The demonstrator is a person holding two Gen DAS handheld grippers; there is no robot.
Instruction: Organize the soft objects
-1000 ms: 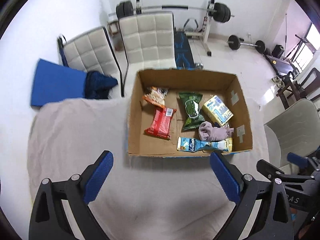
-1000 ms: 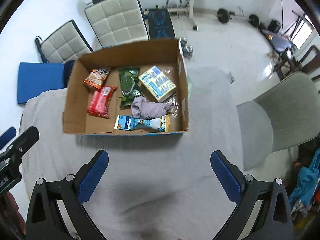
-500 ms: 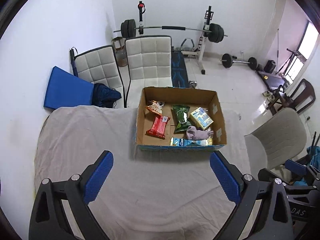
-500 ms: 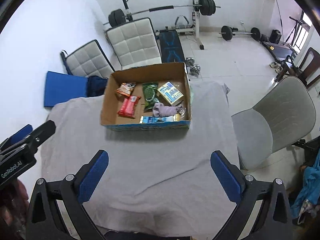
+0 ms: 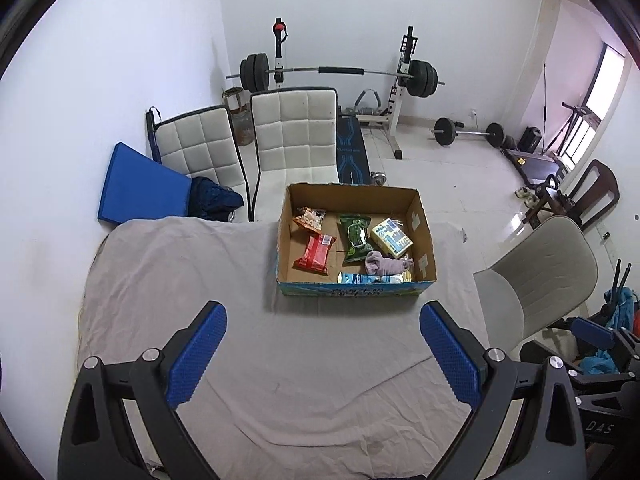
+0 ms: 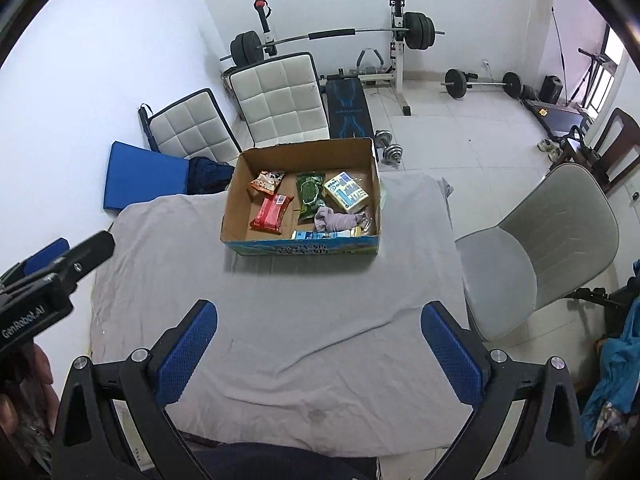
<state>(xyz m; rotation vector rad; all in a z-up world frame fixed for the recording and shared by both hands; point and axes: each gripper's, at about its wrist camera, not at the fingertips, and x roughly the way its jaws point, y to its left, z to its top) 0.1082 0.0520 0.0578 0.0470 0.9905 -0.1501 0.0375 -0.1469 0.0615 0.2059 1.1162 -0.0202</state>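
A cardboard box (image 5: 288,240) (image 6: 230,204) stands on the grey cloth-covered table (image 5: 180,280) (image 6: 168,260) at its far side. Inside lie a red packet (image 5: 315,254) (image 6: 272,213), an orange snack bag (image 5: 309,217) (image 6: 267,182), a green packet (image 5: 355,236) (image 6: 310,194), a yellow-blue pack (image 5: 391,237) (image 6: 346,191), a mauve cloth (image 5: 384,264) (image 6: 338,220) and a light blue pack (image 5: 370,279) (image 6: 320,235). My left gripper (image 5: 322,354) is open and empty, high above the near table. My right gripper (image 6: 318,350) is open and empty too. The left gripper's body shows at the left of the right wrist view (image 6: 48,280).
Two white quilted chairs (image 5: 292,132) (image 6: 280,96) and a blue pad (image 5: 140,188) stand behind the table. A grey chair (image 5: 544,276) (image 6: 540,244) stands to the right. A barbell rack (image 5: 340,72) and weights fill the back of the room.
Both grippers have pulled back and up from the box, so it looks smaller and more of the table and room shows. Both stay open and empty.
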